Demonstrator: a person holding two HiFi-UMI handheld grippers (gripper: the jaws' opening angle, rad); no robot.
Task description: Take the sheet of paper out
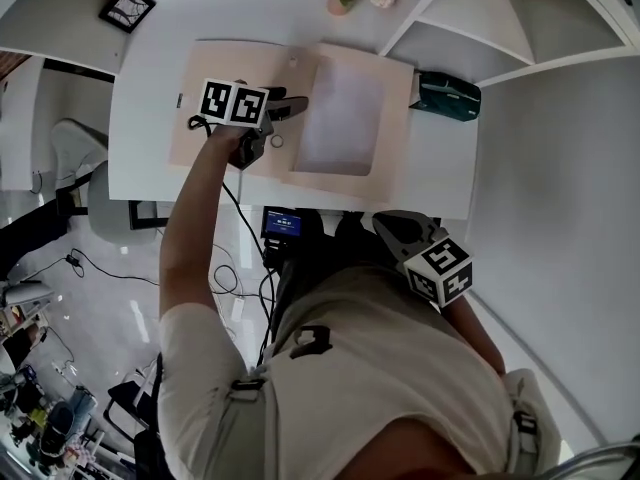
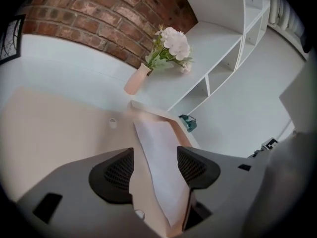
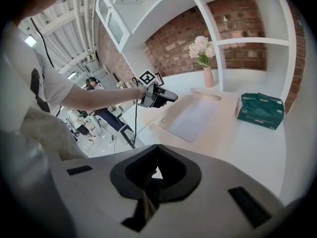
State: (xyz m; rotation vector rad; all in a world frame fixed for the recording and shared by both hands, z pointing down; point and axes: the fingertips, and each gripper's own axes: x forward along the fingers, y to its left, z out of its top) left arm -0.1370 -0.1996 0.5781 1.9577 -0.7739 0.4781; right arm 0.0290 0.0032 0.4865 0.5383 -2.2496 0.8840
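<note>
- The folder (image 1: pixel 240 63) lay opened flat on the white bench (image 1: pixel 440 168). Its right half was turned up to expose the sheet of paper (image 1: pixel 340 118), which probably made the sheet easy to reach.
- The sheet of paper rested on that right half, right of centre in the head view, not yet lifted out.
- The left hand-held gripper (image 1: pixel 295 106) reached across the folder's left half with its jaws spread. It pointed at the sheet's left edge, seemingly lined up for a pinch.
- In the left gripper view, the sheet (image 2: pixel 158 152) ran up the middle of the frame between the two pads of the left hand-held gripper (image 2: pixel 156 167). Neither pad pressed on it, and whether the tips touched it could not be told.
- The right hand-held gripper (image 1: pixel 385 223) hung close to the person's body at the bench's near edge, well apart from the sheet. Its jaws (image 3: pixel 156 170) were pressed together on nothing, likely waiting in reserve.
- A green pack (image 1: pixel 448 96) lay just right of the folder, clear of the work.
</note>
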